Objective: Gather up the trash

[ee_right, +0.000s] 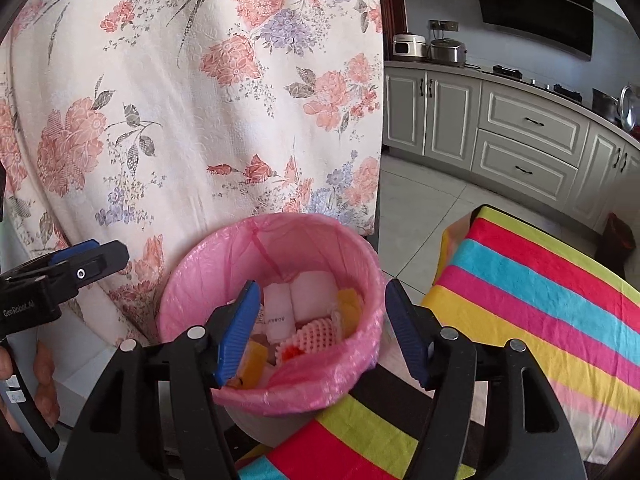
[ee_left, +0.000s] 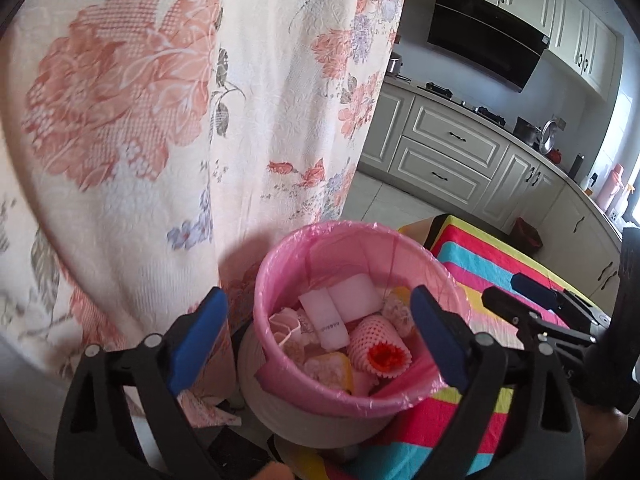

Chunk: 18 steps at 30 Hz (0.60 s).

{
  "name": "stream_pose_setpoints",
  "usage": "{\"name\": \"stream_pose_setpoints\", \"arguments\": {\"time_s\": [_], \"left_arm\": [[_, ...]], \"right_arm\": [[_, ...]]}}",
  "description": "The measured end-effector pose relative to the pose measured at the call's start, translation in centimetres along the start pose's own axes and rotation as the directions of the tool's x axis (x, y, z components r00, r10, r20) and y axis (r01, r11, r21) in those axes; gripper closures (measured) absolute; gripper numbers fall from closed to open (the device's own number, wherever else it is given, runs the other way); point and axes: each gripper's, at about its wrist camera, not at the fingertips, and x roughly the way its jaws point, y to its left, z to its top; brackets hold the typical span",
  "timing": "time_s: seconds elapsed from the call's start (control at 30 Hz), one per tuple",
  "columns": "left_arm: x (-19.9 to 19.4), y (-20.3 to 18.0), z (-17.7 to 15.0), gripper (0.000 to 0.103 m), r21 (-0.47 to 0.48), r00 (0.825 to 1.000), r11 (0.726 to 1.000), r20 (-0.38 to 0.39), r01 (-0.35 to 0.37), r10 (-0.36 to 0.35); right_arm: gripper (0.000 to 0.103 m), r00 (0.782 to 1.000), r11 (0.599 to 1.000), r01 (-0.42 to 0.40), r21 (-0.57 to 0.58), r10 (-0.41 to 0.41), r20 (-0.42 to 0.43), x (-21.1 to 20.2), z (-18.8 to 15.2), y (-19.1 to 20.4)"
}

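A bin lined with a pink bag [ee_left: 280, 248] [ee_right: 200, 252] stands by the corner of a striped surface. Inside lie white foam pieces [ee_left: 352, 292] [ee_right: 308, 296], a pink foam net around something red [ee_left: 380, 350] [ee_right: 316, 334] and a yellow sponge [ee_left: 344, 368] [ee_right: 256, 360]. My left gripper [ee_left: 316, 296] hovers over the bin's mouth, open, with nothing between its blue pads. My right gripper [ee_right: 323, 286] is also above the bin, open and empty. Each gripper shows from the side in the other's view: the right gripper [ee_left: 505, 286] and the left gripper [ee_right: 108, 249].
A floral cloth [ee_left: 160, 120] [ee_right: 200, 100] hangs close behind and to the left of the bin. A bright striped cloth [ee_left: 472, 256] [ee_right: 540, 300] covers the surface at the right. Grey kitchen cabinets [ee_right: 520, 140], a black range hood [ee_left: 484, 32] and tiled floor [ee_right: 412, 200] lie beyond. Fingers of a hand [ee_right: 44, 368] show at lower left.
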Motion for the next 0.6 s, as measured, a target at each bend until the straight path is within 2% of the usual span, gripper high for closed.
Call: {"name": "stream_pose_setpoints", "arguments": {"time_s": [0.03,0.17,0.23,0.6], "left_arm": [[-0.2,0.1,-0.3,0.006,-0.003,1.000,1.000,-0.004,0.004,-0.004],[-0.9,-0.2,-1.6,0.005,0.005,1.000,1.000,-0.024,0.000,0.000],[-1.0,-0.3,-2.2,0.005,0.001,0.999,1.000,-0.034,0.008,-0.008],[-1.9,-1.9,-4.6,0.005,0.097,0.999,0.995,-0.045,-0.011,0.016]], "right_arm": [[0.038,1.000,1.000,0.004,0.002,-0.004,0.003,-0.4,-0.4,-0.1],[0.033,1.000,1.000,0.013,0.015,-0.013,0.002,-1.6,-1.4,-0.1],[0.024,1.000,1.000,0.026,0.009,-0.026,0.006,-2.5,-2.2,0.0],[0.021,0.999,1.000,0.029,0.010,-0.029,-0.018,-3.7,-4.8,0.0]]}}
